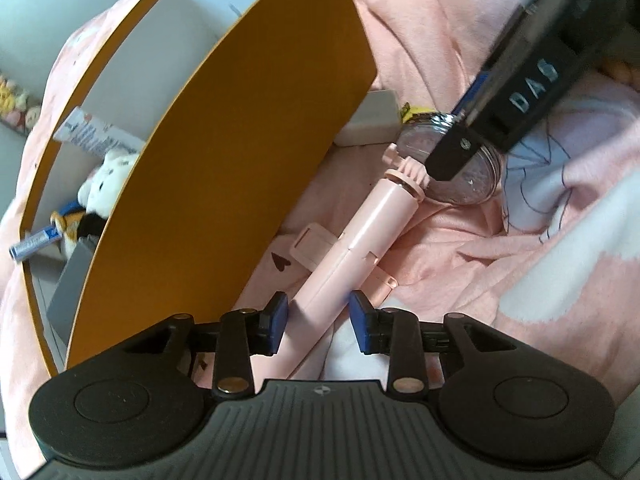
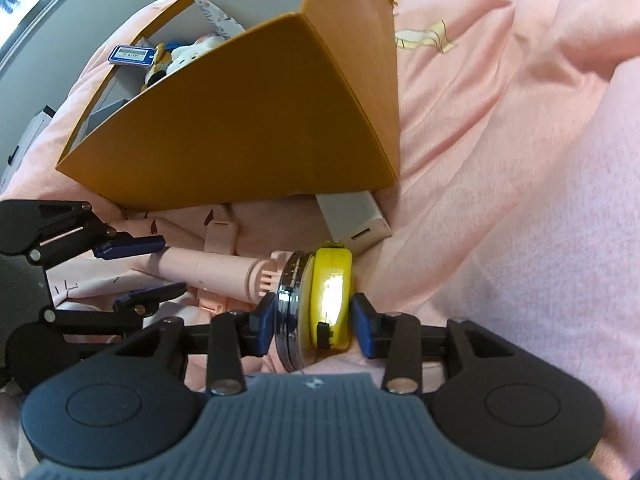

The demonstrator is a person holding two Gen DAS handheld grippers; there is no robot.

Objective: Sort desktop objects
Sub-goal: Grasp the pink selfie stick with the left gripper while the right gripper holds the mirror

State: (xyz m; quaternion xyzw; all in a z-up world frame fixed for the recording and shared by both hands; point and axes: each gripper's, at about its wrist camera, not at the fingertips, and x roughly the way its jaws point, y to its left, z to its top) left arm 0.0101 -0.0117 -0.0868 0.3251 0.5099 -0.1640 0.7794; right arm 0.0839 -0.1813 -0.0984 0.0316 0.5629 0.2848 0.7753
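Observation:
A pink selfie stick [image 1: 360, 232] lies on the pink blanket beside the orange box [image 1: 224, 168]. My left gripper [image 1: 319, 316] straddles its near end with the jaws narrow; the left pad is at the stick and a thin gap shows at the right pad. At the stick's far end a chrome-rimmed glass disc [image 2: 288, 312] stands on edge against a yellow tape measure [image 2: 330, 292]. My right gripper [image 2: 314, 324] is shut on that pair, one pad on each. The right wrist view also shows the left gripper [image 2: 174, 266] around the stick [image 2: 212, 268].
The tall orange box [image 2: 240, 120] has a white inside holding a white plush toy [image 2: 188, 56], a blue tag [image 2: 132, 55] and a tube. A small white block [image 2: 356, 220] rests at the box's corner. Rumpled pink blanket [image 2: 500, 160] spreads to the right.

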